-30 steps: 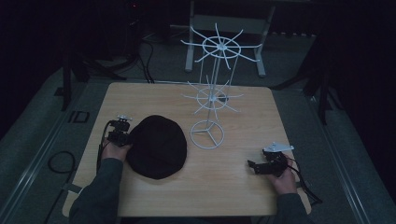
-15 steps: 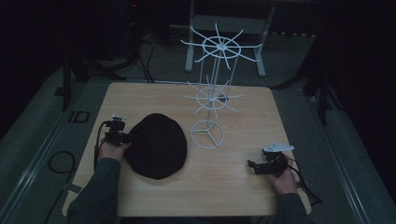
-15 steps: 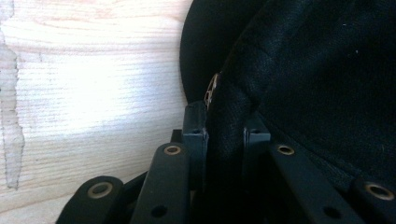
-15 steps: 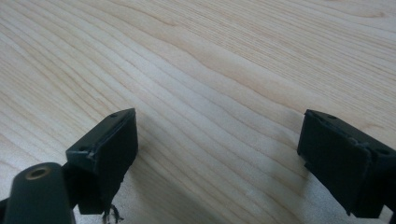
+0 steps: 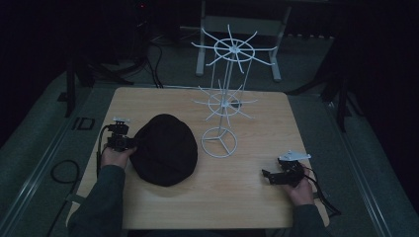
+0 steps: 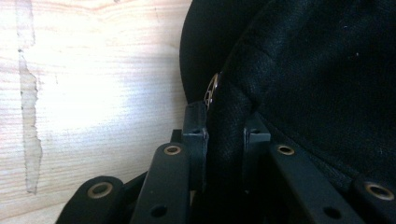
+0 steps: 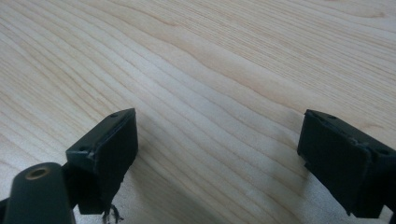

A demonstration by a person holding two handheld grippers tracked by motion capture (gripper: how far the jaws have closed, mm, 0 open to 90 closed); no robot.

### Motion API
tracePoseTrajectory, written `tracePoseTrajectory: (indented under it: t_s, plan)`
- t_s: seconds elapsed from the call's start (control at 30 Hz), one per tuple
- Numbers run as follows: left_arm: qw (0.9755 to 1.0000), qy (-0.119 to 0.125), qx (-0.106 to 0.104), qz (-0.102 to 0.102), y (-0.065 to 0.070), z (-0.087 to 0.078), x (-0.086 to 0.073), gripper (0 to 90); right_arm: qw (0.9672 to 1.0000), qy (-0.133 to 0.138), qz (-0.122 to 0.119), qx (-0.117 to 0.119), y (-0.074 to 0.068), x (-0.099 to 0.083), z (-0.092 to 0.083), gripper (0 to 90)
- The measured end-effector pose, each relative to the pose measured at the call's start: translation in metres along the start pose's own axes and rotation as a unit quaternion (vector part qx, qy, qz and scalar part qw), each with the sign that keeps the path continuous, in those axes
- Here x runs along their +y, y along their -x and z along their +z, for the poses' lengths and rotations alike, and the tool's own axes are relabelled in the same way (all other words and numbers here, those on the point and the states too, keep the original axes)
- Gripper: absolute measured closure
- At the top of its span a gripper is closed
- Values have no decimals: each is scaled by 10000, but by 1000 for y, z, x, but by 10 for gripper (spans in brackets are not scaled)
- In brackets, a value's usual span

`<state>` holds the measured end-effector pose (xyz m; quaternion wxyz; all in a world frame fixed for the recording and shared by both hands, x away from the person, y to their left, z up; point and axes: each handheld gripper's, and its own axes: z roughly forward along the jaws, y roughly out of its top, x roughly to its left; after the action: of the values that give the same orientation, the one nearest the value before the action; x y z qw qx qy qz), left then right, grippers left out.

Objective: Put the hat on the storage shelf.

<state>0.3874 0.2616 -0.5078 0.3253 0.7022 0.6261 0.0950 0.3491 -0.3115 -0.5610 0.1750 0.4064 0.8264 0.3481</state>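
A black fabric hat lies on the left half of the wooden table. My left gripper is at the hat's left edge, shut on its rim. In the left gripper view the two jaws pinch a fold of the black cloth at my left gripper, just below a small metal ring on the hat. My right gripper rests near the table's front right, far from the hat. In the right gripper view my right gripper stands open over bare wood.
A white wire display stand with two tiers of spokes rises from a round base at the table's middle, just right of the hat. Dark floor, cables and frame legs surround the table.
My left gripper has edged slightly to the left with the hat's rim between its jaws. The right hand has kept still.
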Motion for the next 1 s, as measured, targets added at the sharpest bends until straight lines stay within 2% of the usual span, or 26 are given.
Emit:
tracePoseTrajectory:
  t_s: [0.4, 0.43, 1.0]
  plan:
    - [9998, 197, -103, -7, 1, -16, 11, 780, 10000, -2, 3, 0, 0, 0, 0, 121]
    - [9996, 246, -149, -53, 1, -17, 13, 780, 10000, -1, 3, 0, 0, 0, 0, 121]
    - [9986, 443, -292, -60, 2, -34, 26, 780, 10000, -2, 3, -1, 0, 0, 0, 121]
